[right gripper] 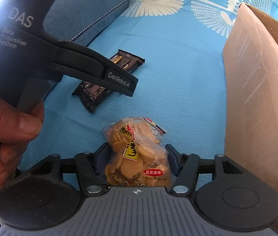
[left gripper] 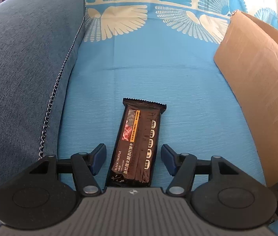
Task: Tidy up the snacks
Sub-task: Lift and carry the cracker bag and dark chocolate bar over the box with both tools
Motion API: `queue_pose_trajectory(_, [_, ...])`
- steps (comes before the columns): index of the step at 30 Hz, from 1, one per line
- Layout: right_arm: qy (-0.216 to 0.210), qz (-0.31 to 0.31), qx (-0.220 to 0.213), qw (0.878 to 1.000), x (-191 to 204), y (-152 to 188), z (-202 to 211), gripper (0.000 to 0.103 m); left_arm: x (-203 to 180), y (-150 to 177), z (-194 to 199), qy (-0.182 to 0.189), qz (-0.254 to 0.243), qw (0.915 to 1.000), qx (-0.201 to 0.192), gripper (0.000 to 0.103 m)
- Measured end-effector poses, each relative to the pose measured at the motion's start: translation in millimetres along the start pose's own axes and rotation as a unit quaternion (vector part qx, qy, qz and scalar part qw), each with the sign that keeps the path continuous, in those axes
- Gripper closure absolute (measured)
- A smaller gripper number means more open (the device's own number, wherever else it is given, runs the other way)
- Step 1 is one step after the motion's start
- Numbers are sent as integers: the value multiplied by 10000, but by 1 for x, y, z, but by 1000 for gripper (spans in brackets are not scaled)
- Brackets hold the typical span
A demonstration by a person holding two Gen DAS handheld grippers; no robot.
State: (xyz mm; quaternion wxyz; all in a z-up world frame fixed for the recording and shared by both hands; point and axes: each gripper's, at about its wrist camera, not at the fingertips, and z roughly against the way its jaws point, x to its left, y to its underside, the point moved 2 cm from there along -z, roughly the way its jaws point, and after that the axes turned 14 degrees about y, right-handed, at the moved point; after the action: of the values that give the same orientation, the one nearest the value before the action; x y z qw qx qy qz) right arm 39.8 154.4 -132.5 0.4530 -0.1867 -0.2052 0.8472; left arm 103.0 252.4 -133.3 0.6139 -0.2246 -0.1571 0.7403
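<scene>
A dark brown cracker packet (left gripper: pixel 139 143) lies on the blue cloth (left gripper: pixel 158 78), its near end between the fingers of my left gripper (left gripper: pixel 133 156). The jaws are open, with a gap on each side of the packet. In the right wrist view the same packet (right gripper: pixel 107 78) lies under the left gripper's body (right gripper: pixel 91 68). A clear bag of yellow rice crackers (right gripper: pixel 137 155) sits between the fingers of my right gripper (right gripper: pixel 137 159). The pads (right gripper: pixel 101 159) stand close to the bag's sides; I cannot tell whether they press it.
An open cardboard box (left gripper: pixel 256 82) stands at the right and also shows in the right wrist view (right gripper: pixel 260 90). A dark blue sofa cushion (left gripper: pixel 25 68) rises on the left. A patterned blue and white cloth (left gripper: pixel 158 9) lies behind. A hand (right gripper: pixel 11 129) holds the left gripper.
</scene>
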Motion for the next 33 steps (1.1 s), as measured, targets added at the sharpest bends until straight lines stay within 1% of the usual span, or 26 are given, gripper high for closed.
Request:
queue_pose_trajectory(3, [-26,28,-32,10000,0,0,2,46,-2,-1,-1,-19,-35,10000,9,36])
queue_pose_trajectory(4, [-33,33,-51,10000,0,0,2,47,-3,-1,-1,-20,-56,10000,8,38])
queue_pose_trajectory(6, [-45,29,-65,10000,-1,-1,2,47,-5,-1,0,-17,-123,9999,-5,48])
queue_pose_trajectory(7, [-50,36,-76,10000,-1,-1,3,48,-6,-1,0,-33,-167,9999,-17,57])
queue_pose_trajectory(8, [-50,44,-99,9999,-1,-1,3,48,-8,0,2,-35,-189,9998,-33,59])
queue_pose_trajectory(12, [-21,51,-287,9996,-3,-1,10,49,-6,0,9,-95,-89,9999,-82,60])
queue_pose_trajectory(15, [-104,101,-564,9983,-3,0,23,49,0,1,27,-7,173,9992,-369,60])
queue_pose_trajectory(19, [-260,216,-1191,9923,-4,4,48,49,3,8,61,188,452,9954,-822,60])
queue_pose_trajectory(24, [-186,257,-1952,9802,-15,5,83,49,-3,21,97,441,453,9895,-1296,60])
queue_pose_trajectory(27, [-113,160,-2209,9751,-26,10,102,49,-8,28,112,575,395,9869,-1452,60])
queue_pose_trajectory(29, [-110,89,-2305,9730,-35,15,114,50,-12,32,121,673,347,9844,-1591,60])
queue_pose_trajectory(33, [-31,-163,-2523,9675,-58,30,142,50,-19,39,133,863,338,9805,-1733,60])
